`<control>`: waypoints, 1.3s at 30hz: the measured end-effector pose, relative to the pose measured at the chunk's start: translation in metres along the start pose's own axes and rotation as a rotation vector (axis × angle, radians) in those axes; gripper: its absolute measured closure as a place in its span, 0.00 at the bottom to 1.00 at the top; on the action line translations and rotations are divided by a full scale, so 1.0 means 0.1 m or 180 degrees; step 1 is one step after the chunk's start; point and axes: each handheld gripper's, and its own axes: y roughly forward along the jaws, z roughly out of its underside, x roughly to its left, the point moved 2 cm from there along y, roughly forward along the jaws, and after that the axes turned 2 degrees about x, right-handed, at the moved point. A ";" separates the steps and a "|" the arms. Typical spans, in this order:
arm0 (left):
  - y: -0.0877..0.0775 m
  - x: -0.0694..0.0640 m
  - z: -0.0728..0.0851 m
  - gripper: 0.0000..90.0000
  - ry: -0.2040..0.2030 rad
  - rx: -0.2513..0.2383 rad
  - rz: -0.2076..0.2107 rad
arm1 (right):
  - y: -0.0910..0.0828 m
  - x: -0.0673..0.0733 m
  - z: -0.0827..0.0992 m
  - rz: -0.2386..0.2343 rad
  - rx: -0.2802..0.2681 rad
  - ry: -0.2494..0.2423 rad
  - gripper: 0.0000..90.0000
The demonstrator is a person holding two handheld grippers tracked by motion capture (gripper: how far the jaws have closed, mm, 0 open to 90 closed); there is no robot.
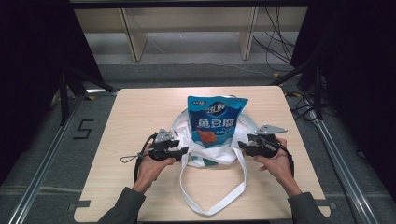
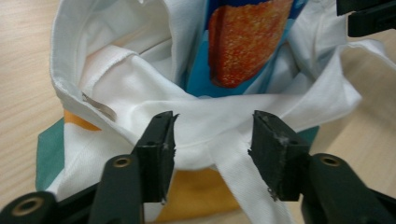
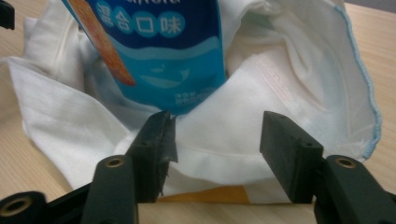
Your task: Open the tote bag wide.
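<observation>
The lower part of the blue snack pack [image 1: 215,125] sits inside the white bag [image 1: 205,151], so its bottom edge is hidden in the high view; the pack's top sticks out over the bag's far rim and leans toward the back of the table [image 1: 140,112]. In the left gripper view the pack [image 2: 243,42] is cut off at the top, and only its orange panel and some blue show. In the right gripper view the pack [image 3: 159,51] is cut off too, with white lettering and a wave pattern readable, the rest out of frame. The bag's long handle [image 1: 212,198] loops toward the person's edge of the table; where it joins the bag on the far side cannot be made out.

The left gripper [image 1: 180,150] sits at the bag's left side. In its own view the jaws stand spread, with the bag's near rim [image 2: 210,135] and a strap lying in the gap between them; the pads do not press the cloth. The right gripper [image 1: 243,145] sits at the bag's right side. Its jaws stand spread as well, and the bag's edge [image 3: 219,144] lies between them, unpinched, with the pack's lower corner just above the left jaw.
</observation>
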 end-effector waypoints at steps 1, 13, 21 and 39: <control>-0.02 0.00 0.00 0.52 0.0043 0.0023 0.0011 | -0.01 0.00 -0.01 -0.0004 -0.0038 0.0001 0.47; -0.26 -0.04 0.12 0.37 0.0142 0.0010 -0.0002 | -0.13 0.06 0.03 0.0042 -0.0067 0.0034 0.41; -0.35 -0.04 0.24 0.35 -0.0020 -0.0096 0.0061 | -0.18 0.14 0.07 0.0013 -0.0036 -0.0036 0.40; -0.52 -0.14 0.54 0.17 -0.0142 -0.0152 -0.0026 | -0.32 0.19 0.21 0.0005 0.0024 -0.0034 0.37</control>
